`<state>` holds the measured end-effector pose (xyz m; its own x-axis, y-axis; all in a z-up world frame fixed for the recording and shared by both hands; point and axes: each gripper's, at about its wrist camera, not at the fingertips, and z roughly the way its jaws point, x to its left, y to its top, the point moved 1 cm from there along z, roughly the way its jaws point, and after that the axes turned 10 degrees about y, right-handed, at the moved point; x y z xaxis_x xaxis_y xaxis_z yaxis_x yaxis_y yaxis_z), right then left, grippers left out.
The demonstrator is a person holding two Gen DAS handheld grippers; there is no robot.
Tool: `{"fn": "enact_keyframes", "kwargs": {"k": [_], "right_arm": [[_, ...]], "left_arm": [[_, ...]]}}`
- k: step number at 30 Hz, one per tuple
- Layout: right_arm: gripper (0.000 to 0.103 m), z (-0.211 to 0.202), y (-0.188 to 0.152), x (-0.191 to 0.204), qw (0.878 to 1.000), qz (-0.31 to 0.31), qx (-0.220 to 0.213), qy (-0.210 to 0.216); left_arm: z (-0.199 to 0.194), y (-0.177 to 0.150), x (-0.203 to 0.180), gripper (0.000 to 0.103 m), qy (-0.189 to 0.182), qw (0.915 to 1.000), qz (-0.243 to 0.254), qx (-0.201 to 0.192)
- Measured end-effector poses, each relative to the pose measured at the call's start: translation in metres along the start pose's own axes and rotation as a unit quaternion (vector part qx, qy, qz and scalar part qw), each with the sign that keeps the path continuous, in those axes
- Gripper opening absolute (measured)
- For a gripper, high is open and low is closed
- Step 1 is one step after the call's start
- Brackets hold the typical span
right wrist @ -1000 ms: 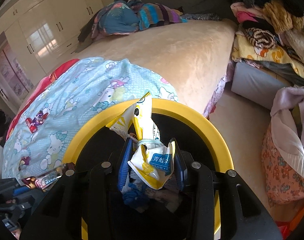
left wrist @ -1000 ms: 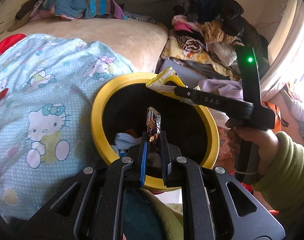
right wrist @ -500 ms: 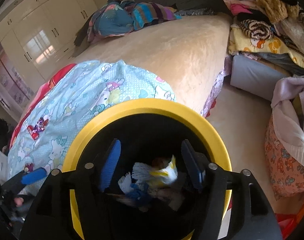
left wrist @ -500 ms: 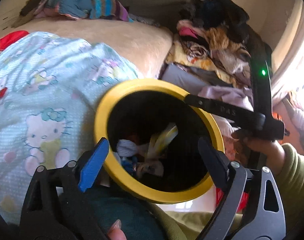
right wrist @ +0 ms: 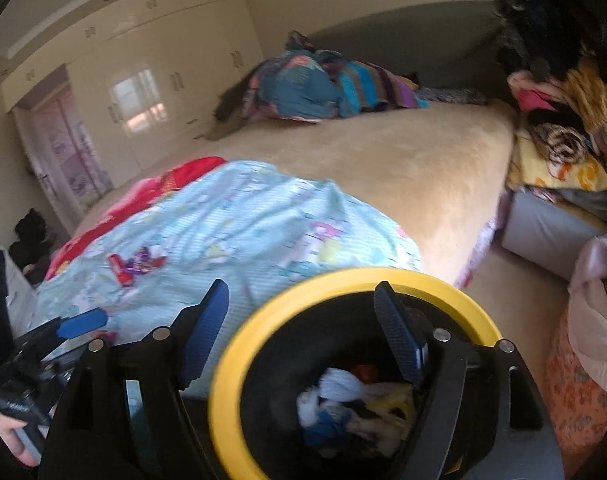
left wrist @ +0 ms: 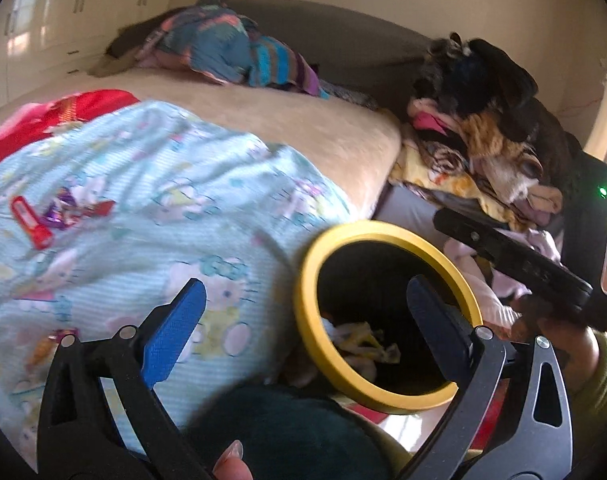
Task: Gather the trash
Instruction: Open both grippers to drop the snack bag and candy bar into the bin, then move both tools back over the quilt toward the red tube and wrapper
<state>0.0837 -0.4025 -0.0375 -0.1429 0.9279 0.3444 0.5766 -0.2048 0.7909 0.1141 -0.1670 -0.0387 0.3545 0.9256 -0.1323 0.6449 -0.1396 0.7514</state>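
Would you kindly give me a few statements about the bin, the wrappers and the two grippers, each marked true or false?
1. The bin has a yellow rim. True.
2. The left gripper holds a wrapper. False: nothing is between its opening jaws.
3. Wrappers lie on the light blue blanket. True.
4. The bin is empty. False: crumpled trash lies inside.
5. The right gripper is clamped on a yellow packet. False: its jaws are opening with nothing between them.
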Motion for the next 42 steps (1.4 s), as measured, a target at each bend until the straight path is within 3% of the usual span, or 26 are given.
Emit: {"fn": "enact_keyframes", "kwargs": {"k": [13,26,42], "right_arm": [[0.076,0.015,0.003,0.058,0.998,-0.043,0.002,0.041],[0.076,0.049,0.001,0.115,0.993,-0.077,0.027,0.086],[0.076,0.112,0.004,0.175,0.983,-0.118,0.062,0.127]], "left_arm": [[-0.036,0.013,0.056,0.092,0.061,0.9958,-0.044,-0.053],[-0.065,0.017,0.123,0.092,0.118,0.9850,-0.091,-0.086],[-0.076,0.012,0.191,0.092,0.165,0.9705,-0.149,-0.094]]}}
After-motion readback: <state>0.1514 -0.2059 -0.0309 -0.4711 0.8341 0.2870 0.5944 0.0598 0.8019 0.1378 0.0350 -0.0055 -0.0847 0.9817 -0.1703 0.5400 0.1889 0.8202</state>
